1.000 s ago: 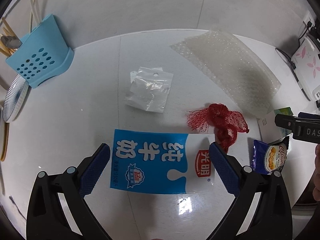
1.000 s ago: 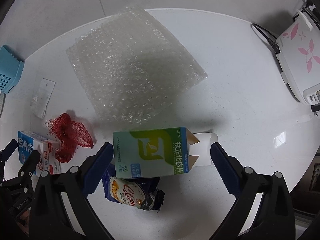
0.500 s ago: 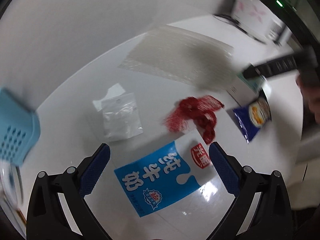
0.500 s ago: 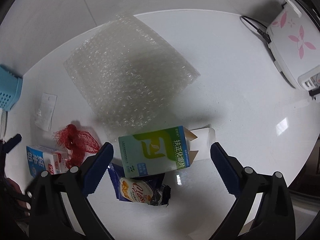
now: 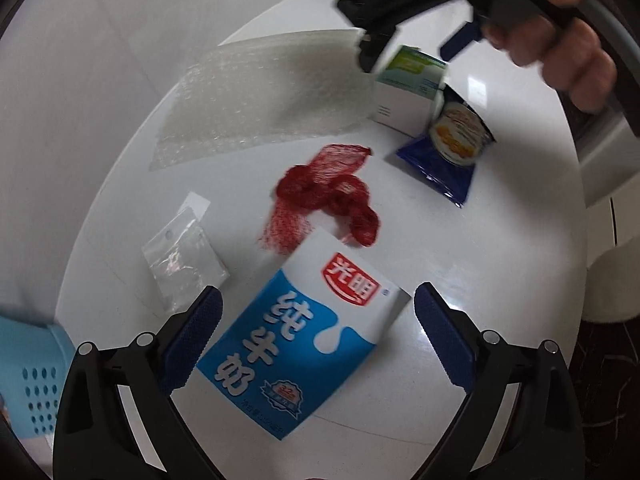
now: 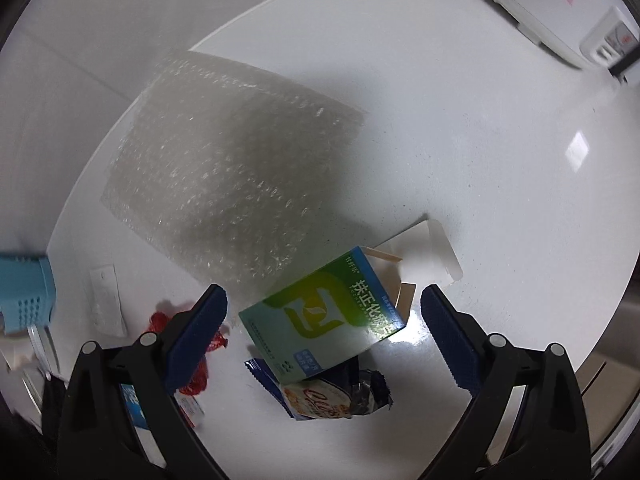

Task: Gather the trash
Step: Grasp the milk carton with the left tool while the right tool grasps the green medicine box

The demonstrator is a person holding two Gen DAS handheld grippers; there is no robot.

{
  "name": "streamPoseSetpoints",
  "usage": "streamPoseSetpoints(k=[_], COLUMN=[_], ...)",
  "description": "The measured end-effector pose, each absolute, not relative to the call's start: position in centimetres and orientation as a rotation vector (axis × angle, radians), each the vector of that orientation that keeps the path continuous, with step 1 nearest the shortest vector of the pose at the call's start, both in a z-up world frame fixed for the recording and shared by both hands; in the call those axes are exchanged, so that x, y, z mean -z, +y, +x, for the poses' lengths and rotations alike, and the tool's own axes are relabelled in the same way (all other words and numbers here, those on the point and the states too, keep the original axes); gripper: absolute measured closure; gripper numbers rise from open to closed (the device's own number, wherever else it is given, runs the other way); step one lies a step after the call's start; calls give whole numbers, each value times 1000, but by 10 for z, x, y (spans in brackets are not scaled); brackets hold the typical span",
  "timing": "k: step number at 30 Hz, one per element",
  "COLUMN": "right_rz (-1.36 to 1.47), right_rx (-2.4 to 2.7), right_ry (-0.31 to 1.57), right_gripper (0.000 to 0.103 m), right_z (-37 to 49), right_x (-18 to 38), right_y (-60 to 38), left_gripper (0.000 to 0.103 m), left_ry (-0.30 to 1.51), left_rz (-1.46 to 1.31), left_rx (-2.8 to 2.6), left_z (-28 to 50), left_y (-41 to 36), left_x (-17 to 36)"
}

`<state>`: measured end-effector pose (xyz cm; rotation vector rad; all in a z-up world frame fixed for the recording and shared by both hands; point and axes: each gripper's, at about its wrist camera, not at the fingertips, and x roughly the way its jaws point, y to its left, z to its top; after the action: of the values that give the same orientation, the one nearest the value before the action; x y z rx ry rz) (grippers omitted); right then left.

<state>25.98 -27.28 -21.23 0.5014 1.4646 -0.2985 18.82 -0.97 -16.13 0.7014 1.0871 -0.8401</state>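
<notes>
On your white round table (image 6: pixel 480 128), largest first: bubble wrap sheet (image 6: pixel 224 168); blue-white milk carton (image 5: pixel 304 340) reading 光明 纯牛奶, between your left gripper (image 5: pixel 316 332) jaws, spread wide, untouched. Then green medicine box (image 6: pixel 324 312), between your right gripper (image 6: pixel 324 332) jaws, equally wide, overlapping blue snack wrapper (image 5: pixel 448 152); red mesh net (image 5: pixel 324 200); clear plastic bag (image 5: pixel 180 256).

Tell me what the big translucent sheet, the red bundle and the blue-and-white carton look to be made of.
The translucent sheet looks like plastic bubble wrap: rows of small glinting bubbles, table showing faintly through. The red bundle looks like plastic or fibre mesh netting, its open weave visible where it fans out; which of the two is unclear. The blue-and-white carton looks like coated paperboard: crisp flat faces, printed, slightly glossy.
</notes>
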Motion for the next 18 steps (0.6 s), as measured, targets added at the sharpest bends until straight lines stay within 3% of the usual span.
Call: streamPoseSetpoints(k=[9,18], right_rz=[624,686], right_rx=[383,395], right_ry=[1523,1524], right_gripper=[10,35], right_z=[268,267], right_x=[239,246], right_y=[-286,-298], left_gripper=[15,27], left_ry=[1103,1102], left_rz=[792,749], left_rx=[813,759], left_z=[183,171], left_y=[-17,-18], left_x=[177,172])
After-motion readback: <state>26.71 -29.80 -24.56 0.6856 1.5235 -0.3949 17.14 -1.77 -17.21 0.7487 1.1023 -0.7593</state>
